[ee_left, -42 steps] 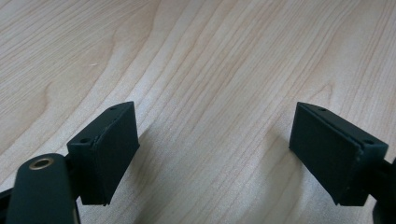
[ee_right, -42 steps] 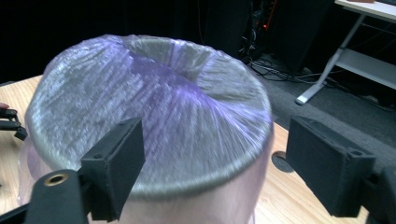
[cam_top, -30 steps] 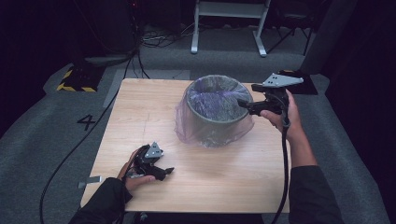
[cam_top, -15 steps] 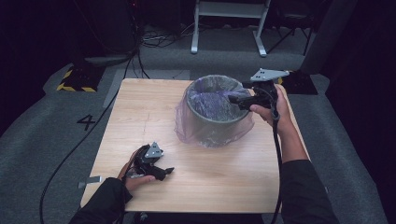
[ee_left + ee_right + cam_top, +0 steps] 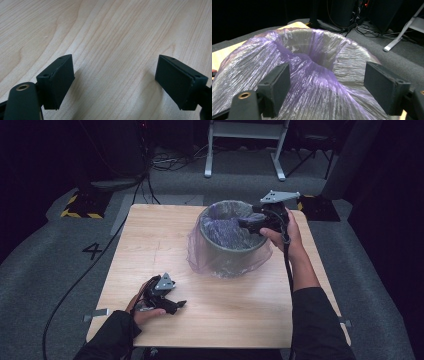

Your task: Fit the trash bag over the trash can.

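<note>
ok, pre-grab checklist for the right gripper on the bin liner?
1. Right gripper open: ok, jaws stand wide apart.
2. Liner between the jaws: ok, bunched purple film lies in the gap.
3. Jaws touching film: cannot tell.
4. Bin upright on the table: ok.
5. Left gripper out of the way: ok, at the near table edge, open over bare wood.
6. Liner seated round the rim: not ok, part sags into the bin.

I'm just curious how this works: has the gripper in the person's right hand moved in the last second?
Yes. The right gripper has come in from beyond the bin's right rim and now reaches over it, above the purple bag.
</note>
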The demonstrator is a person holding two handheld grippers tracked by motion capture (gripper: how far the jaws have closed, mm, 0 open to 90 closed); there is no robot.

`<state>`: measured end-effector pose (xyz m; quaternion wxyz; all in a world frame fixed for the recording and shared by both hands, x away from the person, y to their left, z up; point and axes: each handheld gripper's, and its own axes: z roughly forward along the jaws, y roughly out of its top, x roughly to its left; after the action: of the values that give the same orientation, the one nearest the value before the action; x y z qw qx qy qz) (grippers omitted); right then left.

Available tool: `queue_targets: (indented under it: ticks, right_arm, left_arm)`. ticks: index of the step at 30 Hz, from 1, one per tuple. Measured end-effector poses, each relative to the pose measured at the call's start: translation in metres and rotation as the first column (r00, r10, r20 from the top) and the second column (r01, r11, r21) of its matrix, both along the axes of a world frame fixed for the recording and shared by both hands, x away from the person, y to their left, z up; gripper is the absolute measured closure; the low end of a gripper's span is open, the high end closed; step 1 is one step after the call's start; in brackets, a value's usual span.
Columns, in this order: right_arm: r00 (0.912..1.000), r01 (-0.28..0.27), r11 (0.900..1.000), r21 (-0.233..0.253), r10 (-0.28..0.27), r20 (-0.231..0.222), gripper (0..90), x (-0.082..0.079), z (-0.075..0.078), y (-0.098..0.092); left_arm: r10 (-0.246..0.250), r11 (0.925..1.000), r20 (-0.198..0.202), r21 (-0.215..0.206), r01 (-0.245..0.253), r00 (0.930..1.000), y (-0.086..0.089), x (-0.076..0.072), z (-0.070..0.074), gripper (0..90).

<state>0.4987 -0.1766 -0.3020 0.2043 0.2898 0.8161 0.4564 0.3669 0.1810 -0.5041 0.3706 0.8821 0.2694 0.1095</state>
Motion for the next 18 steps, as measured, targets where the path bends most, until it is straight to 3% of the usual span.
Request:
queue_targets:
  ticks: [6, 12, 18]
  right_arm:
    - [0.9996, -0.010, 1.000, -0.015, 0.009, -0.028, 22.9, 0.005, -0.007, 0.008]
    - [0.9978, -0.056, 0.996, -0.069, 0.054, -0.040, 24.4, 0.003, -0.009, 0.017]
    - [0.9956, -0.073, 0.989, -0.127, 0.065, -0.068, 27.6, 0.005, -0.014, 0.022]
  left_arm:
    - [-0.012, 0.9999, -0.001, 0.001, 0.012, 0.9999, 0.000, -0.001, 0.000, 15.3]
    - [-0.011, 0.9999, -0.003, 0.001, 0.011, 0.9999, 0.000, -0.001, 0.000, 15.2]
    - [-0.011, 0.9999, -0.003, 0.001, 0.011, 0.9999, 0.000, -0.001, 0.000, 15.3]
